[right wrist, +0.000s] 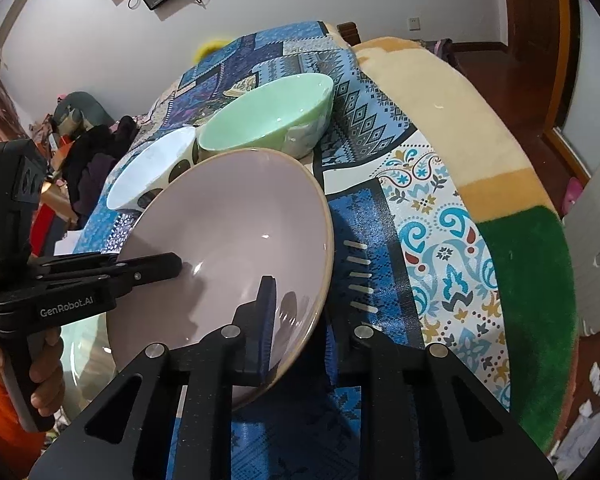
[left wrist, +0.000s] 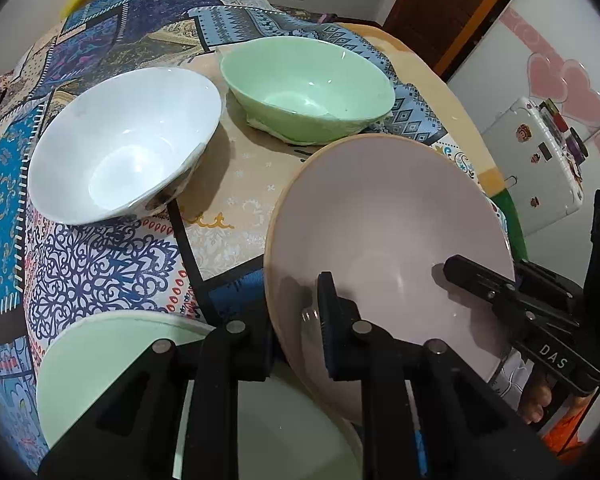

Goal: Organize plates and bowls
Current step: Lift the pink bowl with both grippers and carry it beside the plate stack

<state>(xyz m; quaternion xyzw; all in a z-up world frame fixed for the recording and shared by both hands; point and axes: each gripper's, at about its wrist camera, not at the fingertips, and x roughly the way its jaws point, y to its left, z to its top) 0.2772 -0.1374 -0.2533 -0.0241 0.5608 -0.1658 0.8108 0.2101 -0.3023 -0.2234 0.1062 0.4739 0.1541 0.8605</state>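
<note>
Over the patterned cloth (left wrist: pixel 100 264), both grippers angle down, jaws clamping the pink bowl's (left wrist: pixel 380 220) opposite rims

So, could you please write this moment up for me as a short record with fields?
surface: patterned blue cloth
held item: pink bowl, tilted, rim gripped on two sides
left claw: shut on the pink bowl's rim, one finger inside, one outside
right claw: shut on the pink bowl's rim at the opposite side
white bowl: upright on the cloth, empty
green bowl: upright behind it, empty
green dish: below the left claw, partly hidden
person: hand on the left claw's handle
</note>
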